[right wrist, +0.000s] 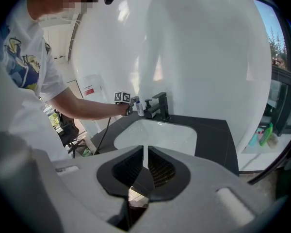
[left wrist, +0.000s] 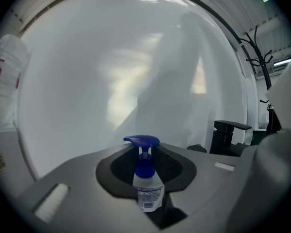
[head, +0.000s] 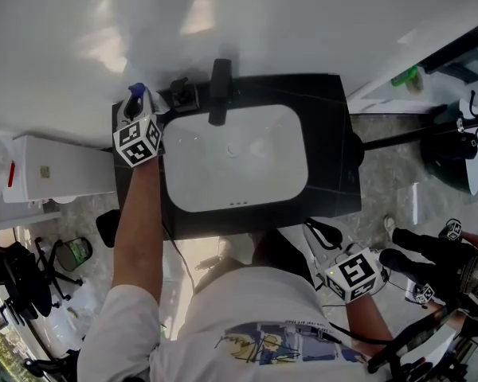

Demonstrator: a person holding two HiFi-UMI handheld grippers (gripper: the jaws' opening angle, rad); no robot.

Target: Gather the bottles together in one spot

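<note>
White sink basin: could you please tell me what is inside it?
The white sink basin holds no bottle, only its drain; the black faucet overhangs it, hiding a strip at the back.

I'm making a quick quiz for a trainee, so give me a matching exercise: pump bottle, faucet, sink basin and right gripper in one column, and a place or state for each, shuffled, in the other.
Column one:
1. pump bottle
2. faucet
3. sink basin
4. right gripper

Column two:
A. white, set in the black countertop
B. jaws together, nothing between them
C. between the jaws of the left gripper
D. black, at the basin's back edge

Pairs: 1-C, 2-D, 3-A, 4-B
</note>
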